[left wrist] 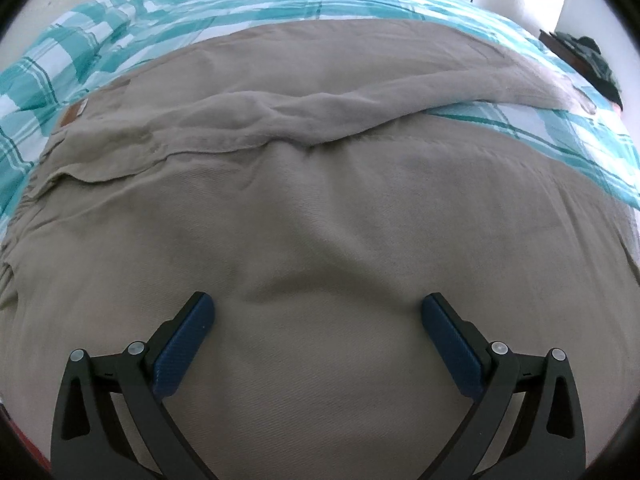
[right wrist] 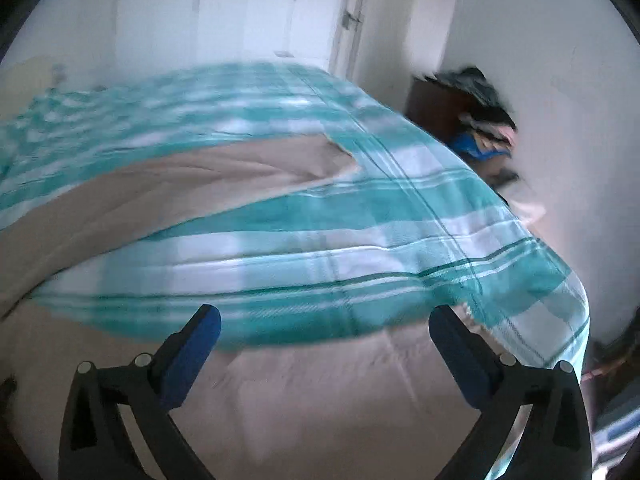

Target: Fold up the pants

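Beige pants point(left wrist: 320, 208) lie spread on a bed, both legs running to the right with a gap of bedding between them; a small brown label point(left wrist: 71, 114) marks the waist at the left. My left gripper point(left wrist: 318, 312) is open, low over the near leg, nothing between its blue pads. In the blurred right wrist view, the far leg point(right wrist: 192, 176) and near leg point(right wrist: 320, 380) show. My right gripper point(right wrist: 326, 326) is open and empty above the near leg's end.
A teal and white checked bedspread point(left wrist: 168, 20) covers the bed point(right wrist: 360, 240). A dark stand with piled clothes point(right wrist: 476, 120) sits at the bed's far right by a white wall and door point(right wrist: 348, 20). The bed edge drops off at right.
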A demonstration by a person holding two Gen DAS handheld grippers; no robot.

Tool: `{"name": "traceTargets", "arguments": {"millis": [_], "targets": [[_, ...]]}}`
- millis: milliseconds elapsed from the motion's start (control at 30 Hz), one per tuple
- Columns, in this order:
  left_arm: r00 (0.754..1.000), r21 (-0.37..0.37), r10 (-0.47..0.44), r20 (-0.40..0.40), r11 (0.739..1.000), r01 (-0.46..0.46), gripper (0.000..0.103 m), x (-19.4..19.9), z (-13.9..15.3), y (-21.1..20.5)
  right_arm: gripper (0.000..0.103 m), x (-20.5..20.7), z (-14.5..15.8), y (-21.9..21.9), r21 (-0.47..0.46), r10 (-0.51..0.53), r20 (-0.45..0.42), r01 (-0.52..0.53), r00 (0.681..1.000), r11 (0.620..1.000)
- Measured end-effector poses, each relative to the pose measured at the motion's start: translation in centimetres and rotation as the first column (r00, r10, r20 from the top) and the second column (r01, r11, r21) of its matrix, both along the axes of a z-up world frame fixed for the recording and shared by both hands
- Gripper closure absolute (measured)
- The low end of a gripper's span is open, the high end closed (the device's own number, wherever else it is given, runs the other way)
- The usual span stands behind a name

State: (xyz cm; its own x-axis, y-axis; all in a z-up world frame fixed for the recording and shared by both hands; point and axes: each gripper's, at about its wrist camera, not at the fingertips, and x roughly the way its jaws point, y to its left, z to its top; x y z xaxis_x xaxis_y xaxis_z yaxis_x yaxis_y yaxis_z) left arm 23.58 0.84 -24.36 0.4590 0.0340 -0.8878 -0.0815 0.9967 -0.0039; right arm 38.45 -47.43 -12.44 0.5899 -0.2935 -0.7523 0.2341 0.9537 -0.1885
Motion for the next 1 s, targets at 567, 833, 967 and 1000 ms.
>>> {"name": "traceTargets", "arguments": {"millis": [567,833,967,1000], "targets": [[0.999,0.012,0.027,0.019,1.000,-0.028,0.000,-0.3,0.0,-0.3,0.000,5.1,-10.2,-2.8,0.161,0.047,-0.197,-0.015,0.979,0.987],[0.999,0.019,0.038,0.033,0.999,-0.039,0.000,-0.5,-0.2,-0.4,0.000,4.9,-9.9,-2.8,0.162,0.047,-0.197,-0.015,0.979,0.987],[0.999,0.022,0.043,0.032,0.999,-0.043,0.000,-0.3,-0.2,-0.4,0.000,4.8,-9.9,-2.8,0.162,0.047,-0.198,-0.015,0.979,0.987],[0.999,0.022,0.044,0.030,0.999,-0.044,0.000,-0.2,-0.1,-0.3,0.000,4.9,-9.9,-2.8,0.162,0.047,-0.198,-0.015,0.979,0.987]]}}
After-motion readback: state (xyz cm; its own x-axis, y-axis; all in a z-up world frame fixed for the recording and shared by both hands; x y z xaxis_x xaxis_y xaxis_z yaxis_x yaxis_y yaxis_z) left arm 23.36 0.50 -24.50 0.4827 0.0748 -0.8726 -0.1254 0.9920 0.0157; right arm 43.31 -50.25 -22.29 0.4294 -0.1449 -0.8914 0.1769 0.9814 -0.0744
